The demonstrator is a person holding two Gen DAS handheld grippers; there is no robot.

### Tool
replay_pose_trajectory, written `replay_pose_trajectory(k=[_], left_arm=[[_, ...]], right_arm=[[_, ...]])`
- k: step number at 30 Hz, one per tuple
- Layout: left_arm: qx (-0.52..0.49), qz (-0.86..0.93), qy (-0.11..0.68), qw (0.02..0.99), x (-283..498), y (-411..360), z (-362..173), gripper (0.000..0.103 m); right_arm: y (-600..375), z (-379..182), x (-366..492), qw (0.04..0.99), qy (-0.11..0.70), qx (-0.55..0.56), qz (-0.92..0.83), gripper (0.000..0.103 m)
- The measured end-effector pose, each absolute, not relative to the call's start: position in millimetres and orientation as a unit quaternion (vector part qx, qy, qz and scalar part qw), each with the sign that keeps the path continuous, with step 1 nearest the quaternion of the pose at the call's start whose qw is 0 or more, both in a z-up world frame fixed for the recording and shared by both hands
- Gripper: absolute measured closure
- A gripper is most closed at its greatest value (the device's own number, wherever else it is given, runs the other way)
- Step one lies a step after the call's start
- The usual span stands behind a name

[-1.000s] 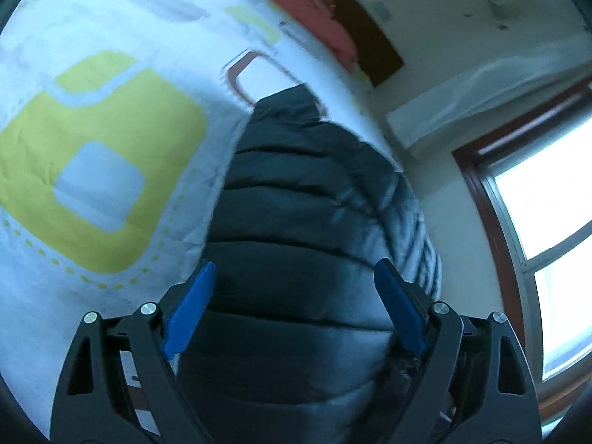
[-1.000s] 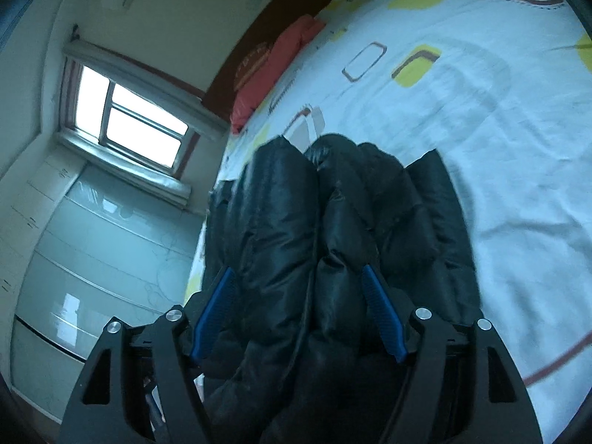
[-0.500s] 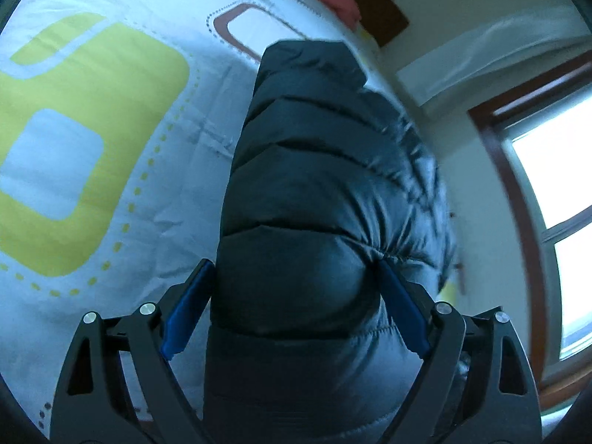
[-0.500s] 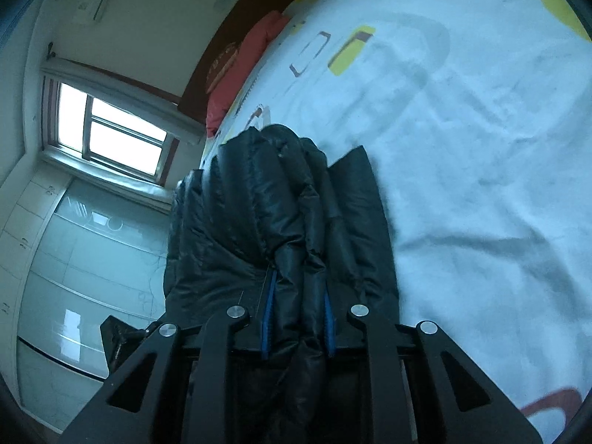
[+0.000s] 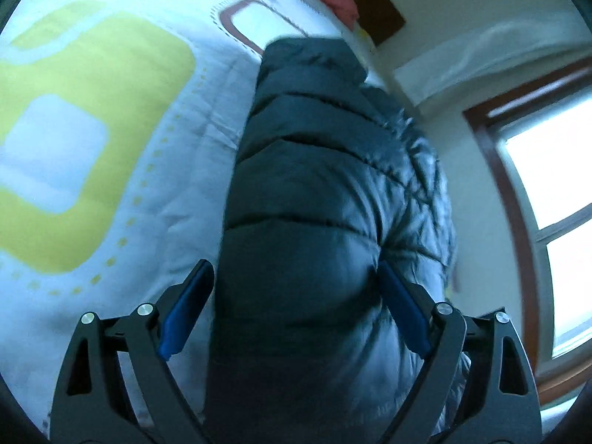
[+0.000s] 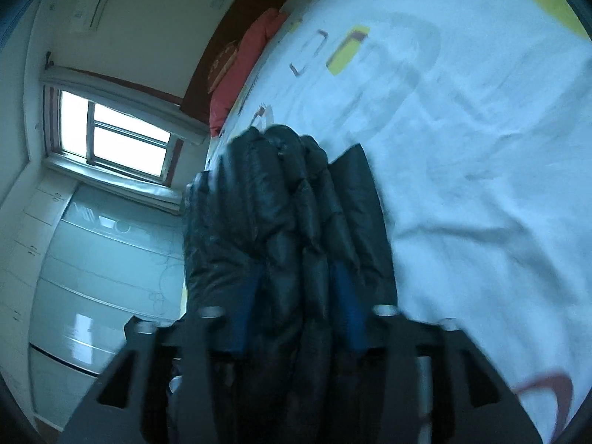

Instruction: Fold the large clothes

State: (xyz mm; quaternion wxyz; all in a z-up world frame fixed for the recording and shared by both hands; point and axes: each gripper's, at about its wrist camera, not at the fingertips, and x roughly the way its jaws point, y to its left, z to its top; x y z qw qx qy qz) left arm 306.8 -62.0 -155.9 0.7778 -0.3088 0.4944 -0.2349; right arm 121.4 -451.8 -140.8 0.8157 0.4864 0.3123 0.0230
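Your bed wears a white sheet with yellow squares, with bare sheet at the right of the right view. The puffy jacket lies near the window-side edge. Your left claw is spread wide around it. Your right claw is opening, jacket folds between, maybe still touching.

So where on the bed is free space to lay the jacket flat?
The bedsheet lies bare beside the black puffer jacket, up toward the red pillow. It is crowded only along the window-side edge, where the jacket sits.

Patterned bedsheet, red pillow, window, wall air conditioner
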Motion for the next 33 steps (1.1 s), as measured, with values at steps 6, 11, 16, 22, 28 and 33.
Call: replay_pose_trajectory(k=[6,11,16,22,28,33], left_arm=[[-0.342,-0.254,0.474,0.77,259,-30,-151,0.012],[-0.349,-0.266,0.46,0.772,221,-23,-150,0.011],[-0.353,-0.253,0.476,0.764,211,-27,-162,0.01],[-0.358,-0.249,0.481,0.76,212,-37,-171,0.014],[-0.32,-0.231,0.501,0.771,210,-60,-177,0.041],[-0.289,-0.225,0.499,0.785,215,-71,-184,0.044]], right_arm=[[-415,-118,77,0.819,0.32,0.474,0.039,0.029],[-390,-118,45,0.816,0.318,0.481,0.053,0.027],[-378,-118,42,0.818,0.325,0.472,0.058,0.026],[-385,-144,40,0.824,0.363,0.435,-0.012,0.055],[-396,-180,38,0.806,0.351,0.477,-0.002,0.073],[-401,-201,33,0.796,0.335,0.504,0.01,0.077]])
